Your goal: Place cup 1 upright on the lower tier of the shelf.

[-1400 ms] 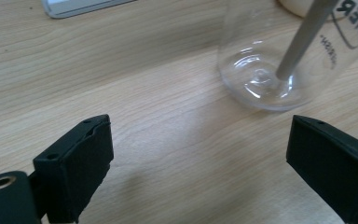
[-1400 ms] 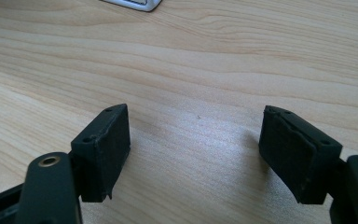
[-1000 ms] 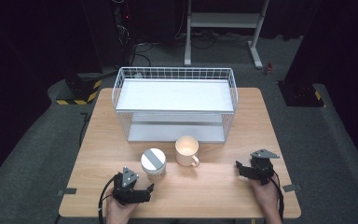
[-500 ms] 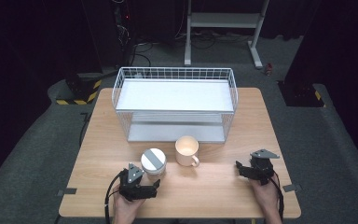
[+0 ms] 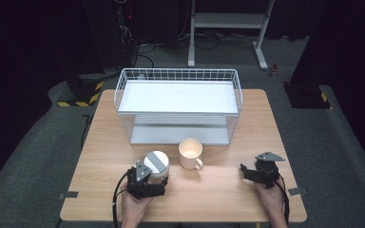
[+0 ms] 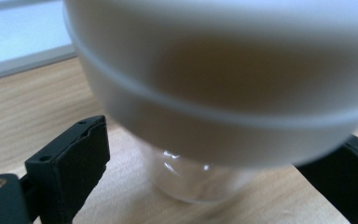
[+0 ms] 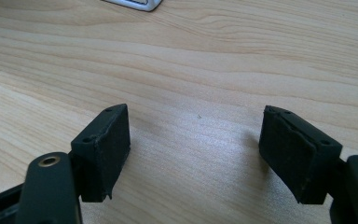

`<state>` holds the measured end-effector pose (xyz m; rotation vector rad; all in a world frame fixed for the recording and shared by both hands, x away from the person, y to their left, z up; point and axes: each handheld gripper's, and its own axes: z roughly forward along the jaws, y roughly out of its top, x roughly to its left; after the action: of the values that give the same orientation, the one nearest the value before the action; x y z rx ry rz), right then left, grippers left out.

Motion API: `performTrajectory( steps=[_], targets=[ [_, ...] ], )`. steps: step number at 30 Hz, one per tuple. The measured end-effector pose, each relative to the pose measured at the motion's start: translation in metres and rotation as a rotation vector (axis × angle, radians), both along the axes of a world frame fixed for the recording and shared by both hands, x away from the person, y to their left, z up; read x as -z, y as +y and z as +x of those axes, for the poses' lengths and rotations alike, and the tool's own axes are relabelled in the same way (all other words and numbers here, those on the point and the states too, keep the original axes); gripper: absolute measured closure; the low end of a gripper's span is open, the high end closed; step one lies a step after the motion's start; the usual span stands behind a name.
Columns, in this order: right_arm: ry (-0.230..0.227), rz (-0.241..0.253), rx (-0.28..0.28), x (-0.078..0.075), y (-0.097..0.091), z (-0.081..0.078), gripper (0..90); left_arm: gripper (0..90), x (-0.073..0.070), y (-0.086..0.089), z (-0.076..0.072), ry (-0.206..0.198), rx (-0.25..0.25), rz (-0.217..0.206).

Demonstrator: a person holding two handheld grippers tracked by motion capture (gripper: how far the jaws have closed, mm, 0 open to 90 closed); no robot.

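Note:
A glass jar (image 5: 156, 163) with a wide grey-white lid stands near the table's front, left of a cream mug (image 5: 190, 153) whose handle points to the front right. My left gripper (image 5: 153, 179) sits right at the jar's near side. In the left gripper view the jar (image 6: 223, 84) looms close between the two black pads (image 6: 77, 163). A gap shows beside the left pad, so my left gripper (image 6: 223, 140) is open. My right gripper (image 5: 248, 171) rests low over bare wood at the front right. My right gripper (image 7: 196, 114) is open with nothing between its pads.
A white wire basket rack (image 5: 178, 105) with two shelves stands across the back half of the wooden table (image 5: 218, 199), just behind the mug. A corner of the rack's base (image 7: 135, 3) shows in the right gripper view. Dark floor surrounds the table.
My left gripper has moved forward and to the right, up to the jar, which now stands between its jaws. The right gripper, mug and jar have kept still.

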<state>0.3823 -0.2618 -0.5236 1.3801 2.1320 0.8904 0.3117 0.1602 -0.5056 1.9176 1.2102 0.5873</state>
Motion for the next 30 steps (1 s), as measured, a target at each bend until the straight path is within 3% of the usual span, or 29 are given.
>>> performTrajectory(
  steps=[19, 30],
  targets=[
    [0.000, 0.000, 0.000, 0.0000, 0.0000, 0.0000, 24.7, 17.8, 0.0001, -0.0094, 0.0065, -0.043, 0.008, 0.035],
    [0.001, 0.000, 0.000, 0.0000, 0.0000, 0.0000, 24.7, 18.7, 0.0002, -0.0082, 0.0070, -0.048, 0.015, 0.031]
  ],
)
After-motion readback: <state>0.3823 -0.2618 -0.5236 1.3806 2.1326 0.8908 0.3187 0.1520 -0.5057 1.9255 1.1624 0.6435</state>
